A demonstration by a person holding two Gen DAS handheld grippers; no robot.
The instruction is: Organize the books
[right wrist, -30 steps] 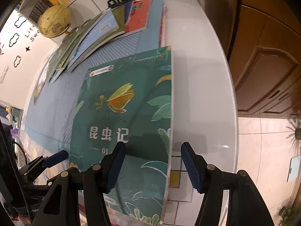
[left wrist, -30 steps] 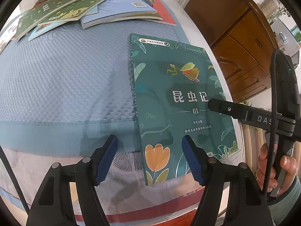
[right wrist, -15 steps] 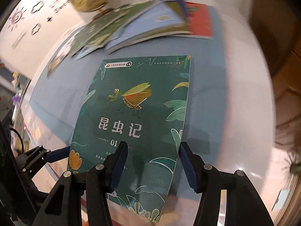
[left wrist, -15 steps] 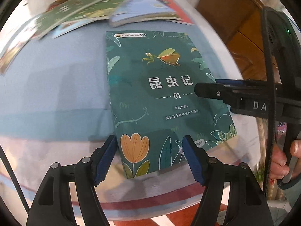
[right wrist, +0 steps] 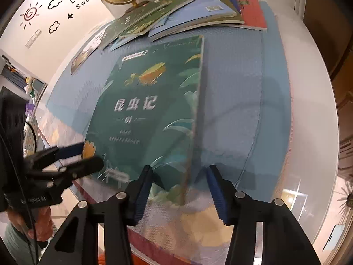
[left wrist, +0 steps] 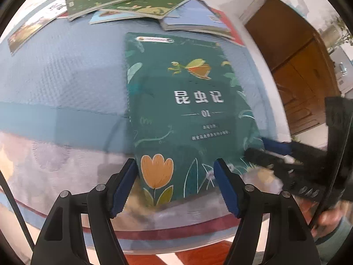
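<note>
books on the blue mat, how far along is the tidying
Early stage. Done: nothing looks stacked yet; the loose pile of books at the far edge of the blue mat is fanned out and overlapping. In hand: the green insect book lies flat, apart from the pile, with the left gripper and right gripper at its near edge, jaws closing, not yet clamped. Left: the whole pile.
</note>
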